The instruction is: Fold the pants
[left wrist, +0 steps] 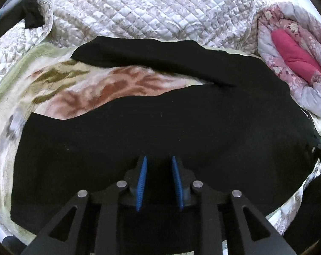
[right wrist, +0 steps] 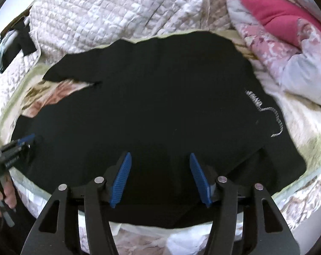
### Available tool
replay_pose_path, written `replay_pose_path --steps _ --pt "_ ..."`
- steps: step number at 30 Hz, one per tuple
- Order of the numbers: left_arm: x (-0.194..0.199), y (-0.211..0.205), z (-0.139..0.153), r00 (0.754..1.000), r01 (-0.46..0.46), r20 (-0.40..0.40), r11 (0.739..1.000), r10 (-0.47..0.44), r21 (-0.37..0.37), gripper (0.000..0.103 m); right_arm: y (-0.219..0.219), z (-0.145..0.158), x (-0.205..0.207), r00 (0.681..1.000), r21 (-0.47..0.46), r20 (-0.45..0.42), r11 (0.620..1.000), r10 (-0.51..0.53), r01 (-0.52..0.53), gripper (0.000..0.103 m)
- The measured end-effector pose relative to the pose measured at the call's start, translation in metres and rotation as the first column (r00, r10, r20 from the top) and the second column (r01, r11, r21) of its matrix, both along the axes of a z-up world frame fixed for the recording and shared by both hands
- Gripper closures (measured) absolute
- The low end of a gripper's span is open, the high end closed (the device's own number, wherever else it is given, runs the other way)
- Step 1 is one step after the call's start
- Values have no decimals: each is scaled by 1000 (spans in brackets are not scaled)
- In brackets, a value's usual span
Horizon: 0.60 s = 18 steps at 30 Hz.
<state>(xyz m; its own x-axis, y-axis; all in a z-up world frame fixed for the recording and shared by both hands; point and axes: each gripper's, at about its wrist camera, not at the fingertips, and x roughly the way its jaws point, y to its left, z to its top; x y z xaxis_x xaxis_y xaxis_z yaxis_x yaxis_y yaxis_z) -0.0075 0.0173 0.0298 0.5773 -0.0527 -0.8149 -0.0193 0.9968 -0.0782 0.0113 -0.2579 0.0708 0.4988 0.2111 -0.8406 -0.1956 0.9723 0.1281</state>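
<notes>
Bed was a heap of quilts with the black pants [left wrist: 160, 127] spread flat on a floral blanket [left wrist: 96, 85], legs still apart; left gripper [left wrist: 159, 159] hovered narrowly parted, right gripper [right wrist: 160, 156] gaped wider, neither holding cloth, probably lining up a grab.

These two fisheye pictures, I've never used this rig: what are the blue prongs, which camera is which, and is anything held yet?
Each picture comes from a camera on a hand-held gripper, looking along its two blue fingers. In the left wrist view, the left gripper hovers over the black pants, fingers a narrow gap apart, nothing between them. In the right wrist view, the right gripper is wide open above the pants' waist end, by white lettering. The pants lie spread on a floral blanket, legs apart. A quilted cover and pink bedding lie behind. Nothing is held.
</notes>
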Motion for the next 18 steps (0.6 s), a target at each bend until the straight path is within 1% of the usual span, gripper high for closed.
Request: replay_pose_path --steps 2,5,7,14,18 --pt "-1 1 6 1000 -14 -9 1000 14 -17 75 6 5 -6 999 2 27 1000 30 -31 45" --pt "-6 3 15 999 -35 8 999 35 2 71 15 13 -11 996 5 56 997 71 -72 45" --pt "-8 5 17 999 -41 12 999 41 -6 71 21 15 -12 994 6 62 996 86 -86 45" --pt "-10 1 24 999 -39 22 999 39 -1 71 22 15 -13 995 13 56 996 88 -89 44" --pt "-9 -2 25 999 -29 22 1000 29 1 69 21 13 -12 995 16 54 996 82 -83 44"
